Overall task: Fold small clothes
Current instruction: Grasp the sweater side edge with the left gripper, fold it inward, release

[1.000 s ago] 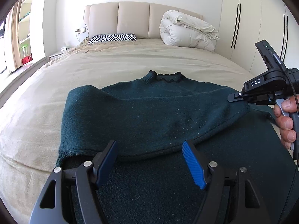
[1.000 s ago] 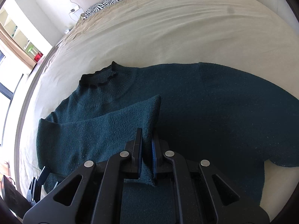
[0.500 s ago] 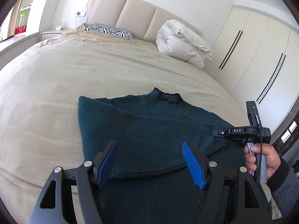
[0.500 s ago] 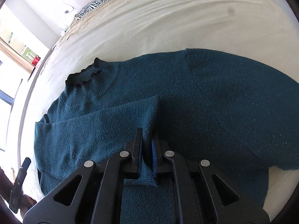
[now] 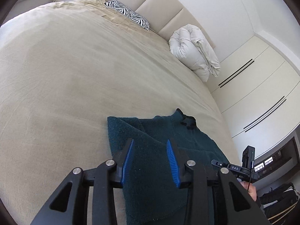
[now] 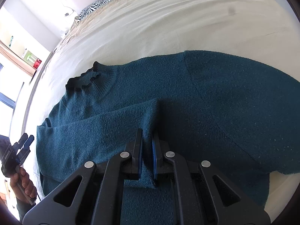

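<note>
One dark teal sweater [image 6: 215,101] is spread on the beige bedspread [image 5: 78,71], collar toward the zebra-print pillow [image 5: 129,16]. The cuff of its left sleeve [image 6: 105,125], already laid across the chest below the collar, is pinched between the narrow-set jaws of the right gripper [image 6: 147,150]. The left gripper [image 5: 150,150] is held with jaws wide and nothing between them, over the sweater's left folded edge. The sleeve-fold step appears to be in hand; next, the cuff is probably to be released flat and the other sleeve brought in likewise.
</note>
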Motion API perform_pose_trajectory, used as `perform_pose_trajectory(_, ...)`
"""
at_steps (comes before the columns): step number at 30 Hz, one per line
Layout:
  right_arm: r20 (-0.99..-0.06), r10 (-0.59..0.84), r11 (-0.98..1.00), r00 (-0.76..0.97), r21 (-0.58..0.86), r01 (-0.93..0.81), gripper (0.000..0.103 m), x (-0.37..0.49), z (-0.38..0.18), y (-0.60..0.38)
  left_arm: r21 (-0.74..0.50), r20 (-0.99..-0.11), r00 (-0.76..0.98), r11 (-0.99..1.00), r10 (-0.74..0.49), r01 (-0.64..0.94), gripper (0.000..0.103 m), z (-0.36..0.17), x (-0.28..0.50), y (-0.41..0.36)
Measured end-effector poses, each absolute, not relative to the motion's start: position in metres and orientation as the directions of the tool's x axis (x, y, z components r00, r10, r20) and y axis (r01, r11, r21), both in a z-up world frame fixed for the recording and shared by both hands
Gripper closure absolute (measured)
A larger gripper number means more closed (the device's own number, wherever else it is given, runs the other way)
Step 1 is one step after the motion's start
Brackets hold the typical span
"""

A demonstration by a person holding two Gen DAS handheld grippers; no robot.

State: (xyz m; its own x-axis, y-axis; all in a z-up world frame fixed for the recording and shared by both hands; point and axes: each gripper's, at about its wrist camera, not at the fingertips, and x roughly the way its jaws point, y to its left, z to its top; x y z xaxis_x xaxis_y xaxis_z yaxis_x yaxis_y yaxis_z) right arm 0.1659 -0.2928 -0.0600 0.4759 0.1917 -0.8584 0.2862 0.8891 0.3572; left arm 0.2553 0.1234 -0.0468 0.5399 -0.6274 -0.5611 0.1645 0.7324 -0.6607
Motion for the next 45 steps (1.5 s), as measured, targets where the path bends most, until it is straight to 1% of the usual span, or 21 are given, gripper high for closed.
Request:
perform_pose_trajectory(4, -0.862, 0.205, 0.885, 0.464, 0.365, 0.288, 0.096, 0.166, -0.064, -0.292, -0.647, -0.604, 0.498, 0.748, -0.623, 0.151, 0.069, -0.061, 0.266, 0.117)
perform_pose_trajectory(7, -0.862, 0.212, 0.885, 0.461, 0.370, 0.284, 0.095, 0.164, -0.062, -0.291, -0.603, -0.658, 0.464, 0.784, -0.593, 0.147, 0.076, -0.072, 0.272, 0.112)
perform_pose_trajectory(8, -0.861, 0.218, 0.882, 0.460, 0.375, 0.285, 0.095, 0.163, -0.062, -0.291, -0.589, -0.671, 0.458, 0.794, -0.583, 0.149, 0.083, -0.074, 0.273, 0.112)
perform_pose_trajectory(11, -0.857, 0.233, 0.876, 0.460, 0.391, 0.284, 0.095, 0.158, -0.060, -0.289, -0.575, -0.686, 0.446, 0.804, -0.575, 0.152, 0.092, -0.080, 0.272, 0.116)
perform_pose_trajectory(14, -0.849, 0.246, 0.870, 0.467, 0.406, 0.280, 0.095, 0.151, -0.058, -0.285, -0.583, -0.689, 0.428, 0.798, -0.585, 0.153, 0.098, -0.087, 0.269, 0.121)
perform_pose_trajectory(19, -0.832, 0.285, 0.843, 0.475, 0.454, 0.289, 0.094, 0.135, -0.057, -0.286, -0.600, -0.686, 0.385, 0.779, -0.617, 0.180, 0.098, -0.085, 0.260, 0.125)
perform_pose_trajectory(21, -0.827, 0.296, 0.835, 0.479, 0.468, 0.291, 0.094, 0.128, -0.056, -0.287, -0.626, -0.664, 0.399, 0.762, -0.632, 0.166, 0.098, -0.079, 0.255, 0.131)
perform_pose_trajectory(24, -0.805, 0.322, 0.815, 0.499, 0.504, 0.287, 0.094, 0.121, -0.052, -0.289, -0.711, -0.579, 0.433, 0.688, -0.690, 0.147, 0.089, -0.071, 0.257, 0.139)
perform_pose_trajectory(25, -0.797, 0.332, 0.804, 0.505, 0.519, 0.290, 0.094, 0.120, -0.051, -0.290, -0.727, -0.566, 0.433, 0.672, -0.702, 0.140, 0.086, -0.071, 0.261, 0.138)
perform_pose_trajectory(26, -0.793, 0.336, 0.796, 0.509, 0.527, 0.296, 0.094, 0.121, -0.051, -0.290, -0.731, -0.565, 0.427, 0.668, -0.706, 0.137, 0.086, -0.073, 0.266, 0.135)
perform_pose_trajectory(28, -0.790, 0.335, 0.788, 0.513, 0.533, 0.307, 0.094, 0.121, -0.051, -0.290, -0.740, -0.576, 0.390, 0.661, -0.719, 0.125, 0.086, -0.083, 0.280, 0.127)
perform_pose_trajectory(29, -0.788, 0.338, 0.784, 0.515, 0.538, 0.308, 0.094, 0.121, -0.051, -0.289, -0.744, -0.589, 0.363, 0.660, -0.722, 0.106, 0.088, -0.093, 0.285, 0.125)
perform_pose_trajectory(30, -0.786, 0.343, 0.781, 0.515, 0.543, 0.309, 0.094, 0.120, -0.052, -0.289, -0.753, -0.588, 0.354, 0.652, -0.727, 0.088, 0.091, -0.101, 0.289, 0.125)
perform_pose_trajectory(31, -0.784, 0.345, 0.778, 0.515, 0.547, 0.311, 0.094, 0.120, -0.052, -0.289, -0.769, -0.577, 0.354, 0.636, -0.736, 0.067, 0.101, -0.107, 0.290, 0.128)
perform_pose_trajectory(33, -0.780, 0.352, 0.770, 0.517, 0.555, 0.314, 0.093, 0.116, -0.052, -0.291, -0.800, -0.546, 0.349, 0.597, -0.762, 0.053, 0.101, -0.110, 0.290, 0.135)
perform_pose_trajectory(35, -0.772, 0.360, 0.756, 0.524, 0.570, 0.321, 0.089, 0.110, -0.052, -0.296, -0.792, -0.554, 0.337, 0.607, -0.762, 0.070, 0.101, -0.108, 0.282, 0.134)
perform_pose_trajectory(37, -0.759, 0.366, 0.737, 0.539, 0.590, 0.330, 0.087, 0.103, -0.053, -0.302, -0.796, -0.546, 0.327, 0.599, -0.772, 0.084, 0.101, -0.106, 0.271, 0.132)
perform_pose_trajectory(40, -0.747, 0.374, 0.712, 0.549, 0.611, 0.345, 0.087, 0.091, -0.055, -0.306, -0.817, -0.515, 0.324, 0.568, -0.794, 0.094, 0.094, -0.103, 0.252, 0.133)
perform_pose_trajectory(45, -0.746, 0.378, 0.710, 0.548, 0.614, 0.346, 0.087, 0.067, -0.054, -0.307, -0.823, -0.502, 0.332, 0.559, -0.798, 0.099, 0.094, -0.102, 0.222, 0.135)
